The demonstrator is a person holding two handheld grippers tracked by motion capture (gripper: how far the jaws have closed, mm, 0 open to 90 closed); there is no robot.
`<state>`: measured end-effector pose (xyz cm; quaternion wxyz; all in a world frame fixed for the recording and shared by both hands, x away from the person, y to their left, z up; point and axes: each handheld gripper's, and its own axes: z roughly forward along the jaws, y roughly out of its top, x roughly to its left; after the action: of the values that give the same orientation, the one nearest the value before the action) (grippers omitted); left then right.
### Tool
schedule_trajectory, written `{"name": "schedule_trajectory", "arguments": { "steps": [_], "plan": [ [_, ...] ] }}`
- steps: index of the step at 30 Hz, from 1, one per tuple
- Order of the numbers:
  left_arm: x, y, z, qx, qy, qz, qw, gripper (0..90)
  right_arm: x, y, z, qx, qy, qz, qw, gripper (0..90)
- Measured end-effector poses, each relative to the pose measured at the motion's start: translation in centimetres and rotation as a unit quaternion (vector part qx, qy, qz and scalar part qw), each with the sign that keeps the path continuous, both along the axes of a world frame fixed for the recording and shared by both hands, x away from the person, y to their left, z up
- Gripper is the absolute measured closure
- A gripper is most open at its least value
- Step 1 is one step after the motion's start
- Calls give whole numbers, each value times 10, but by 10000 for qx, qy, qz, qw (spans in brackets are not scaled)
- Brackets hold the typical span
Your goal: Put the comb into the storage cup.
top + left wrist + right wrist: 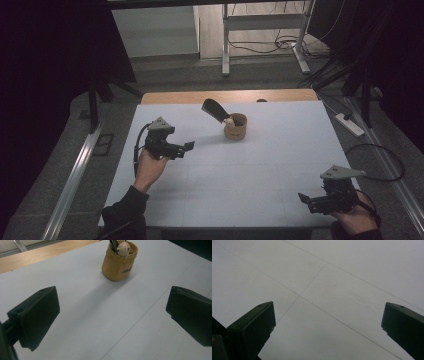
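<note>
A small tan fabric pot (235,127) stands on the white table (260,165) near its far middle. A black flat tool (214,109) leans out of it to the left, beside a small pale figure (229,121). The left gripper view shows the pot (119,263) ahead, with the pale figure (124,248) at its rim. My left gripper (186,148) is held above the table's left side, open and empty, pointing right toward the pot. At the near right corner my right gripper (306,200) is open and empty, pointing left over bare table (332,290).
A wooden strip (225,96) runs along the table's far edge. Beyond it stand a metal frame (265,30) and loose cables on the floor. A white power strip (350,125) lies on the floor to the right, with a cable loop beside it.
</note>
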<state>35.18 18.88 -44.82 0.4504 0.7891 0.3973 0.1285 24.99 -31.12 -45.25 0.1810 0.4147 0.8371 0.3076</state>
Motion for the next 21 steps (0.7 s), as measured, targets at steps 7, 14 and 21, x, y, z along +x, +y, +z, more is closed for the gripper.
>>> {"name": "schedule_trajectory", "arguments": {
  "steps": [7, 14, 21],
  "plan": [
    [-12, 1, 0, 62, -38, -11, 10000, 0, 0, 0, 0, 1, -6, 3, 10000, 0],
    [-24, 4, -1, 102, -75, 8, 9999, 0, 0, 0, 0, 7, -10, 1, 10000, 0],
    [-33, 9, -4, 100, -18, 36, 9999, 0, 0, 0, 0, 5, -8, 1, 10000, 0]
  ]
}}
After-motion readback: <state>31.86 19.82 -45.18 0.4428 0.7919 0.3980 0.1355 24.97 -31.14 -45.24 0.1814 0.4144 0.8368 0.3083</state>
